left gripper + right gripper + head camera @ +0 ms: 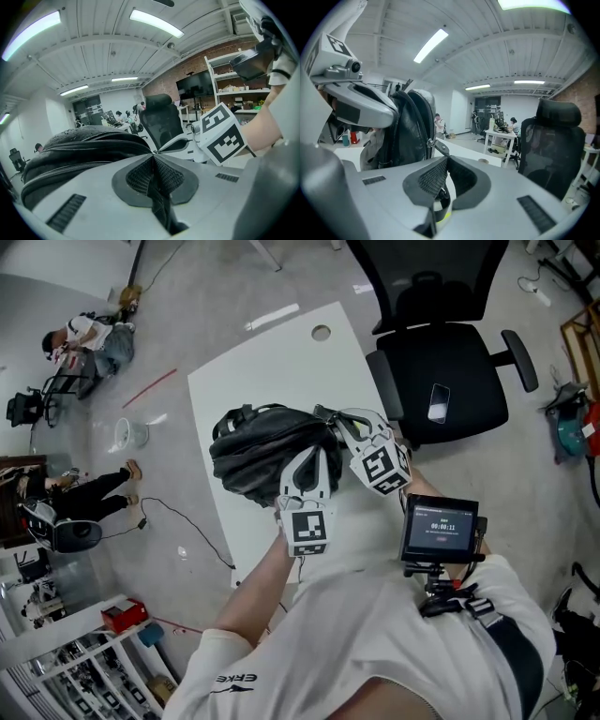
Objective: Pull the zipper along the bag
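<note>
Surface [272, 362]: white, rectangular, running from 6 to 12 o'clock in the head view, with a round hole [322, 332] near its 12 o'clock end.

Office chair [450, 381]: black, standing on the floor at 2 o'clock from the surface, just beside its edge.

Bag [253, 451]: black and slumped, resting on the middle of the surface. Both grippers are at its 3 to 5 o'clock side. In the left gripper view it fills the 9 o'clock half, and zipper lines run along its top.

Screen [441, 526]: a small lit display on a mount at the person's chest, at 4 o'clock from the bag.

Left gripper [153, 161]: clenched. The pads meet with no gap, and a black strap [161, 206] of the bag is pinched between them and hangs out toward 6 o'clock. In the head view this gripper is at the bag's 5 o'clock edge.

Right gripper [443, 164]: clenched on the zipper pull [439, 149]. The metal tab comes off the bag at 11 o'clock and goes in between the pads. A dark loop with a yellow-green patch shows under the pads. In the head view it is at the bag's 3 o'clock side, just beside the left gripper.

Zipper: the slider sits on the side of the bag facing the right gripper. How much of the track is closed cannot be told.
</note>
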{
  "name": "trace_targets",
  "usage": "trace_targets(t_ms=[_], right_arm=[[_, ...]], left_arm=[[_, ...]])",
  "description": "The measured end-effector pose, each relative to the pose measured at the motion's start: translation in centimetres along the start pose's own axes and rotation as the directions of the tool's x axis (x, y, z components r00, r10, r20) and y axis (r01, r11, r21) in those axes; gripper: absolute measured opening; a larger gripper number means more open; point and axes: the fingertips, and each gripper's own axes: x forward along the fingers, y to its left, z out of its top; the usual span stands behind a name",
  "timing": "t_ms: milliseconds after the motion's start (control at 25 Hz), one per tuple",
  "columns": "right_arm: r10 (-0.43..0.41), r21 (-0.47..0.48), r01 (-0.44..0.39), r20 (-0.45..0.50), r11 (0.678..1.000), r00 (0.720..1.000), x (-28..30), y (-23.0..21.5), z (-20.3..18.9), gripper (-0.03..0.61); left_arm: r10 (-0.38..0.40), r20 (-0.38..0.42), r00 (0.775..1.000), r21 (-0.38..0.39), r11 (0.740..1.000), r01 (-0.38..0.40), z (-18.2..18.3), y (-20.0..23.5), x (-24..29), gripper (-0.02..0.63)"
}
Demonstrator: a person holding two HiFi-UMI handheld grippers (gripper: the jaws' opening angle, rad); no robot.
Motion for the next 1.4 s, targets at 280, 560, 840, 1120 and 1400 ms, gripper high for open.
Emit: trace_targets(t_ms=[280, 560, 840, 1120, 1400], right_arm=[[-0.077, 0.073, 0.075, 0.030, 0.995, 0.997, -1.0, -0.2, 2.8, 0.017], [-0.137, 0.079, 0.136, 0.012, 0.988, 0.990, -1.7, -1.1, 2.8, 0.017], [-0.208, 0.090, 0.210, -0.024, 0.974, 0.978, -2.1, -2.6, 2.1, 0.017], [-0.270, 0.082, 0.273, -0.054, 0.958, 0.961, -2.8, -3.1, 2.6, 0.017], [-0.309, 0.067, 0.313, -0.060, 0.947, 0.949, -3.1, -4.4, 3.0, 0.017]], left_arm=[[0.083, 0.041, 0.996, -0.023, 0.996, -0.082, -0.5, 3.9, -3.1, 0.005], [0.164, 0.068, 0.984, -0.051, 0.986, -0.161, -2.4, 6.9, -4.9, 0.005], [0.235, 0.074, 0.969, -0.040, 0.972, -0.233, -5.3, 10.3, -6.7, 0.005], [0.248, 0.084, 0.965, -0.006, 0.969, -0.248, -7.1, 12.2, -8.3, 0.006], [0.274, 0.021, 0.961, -0.064, 0.960, -0.273, -10.4, 13.7, -7.5, 0.008]])
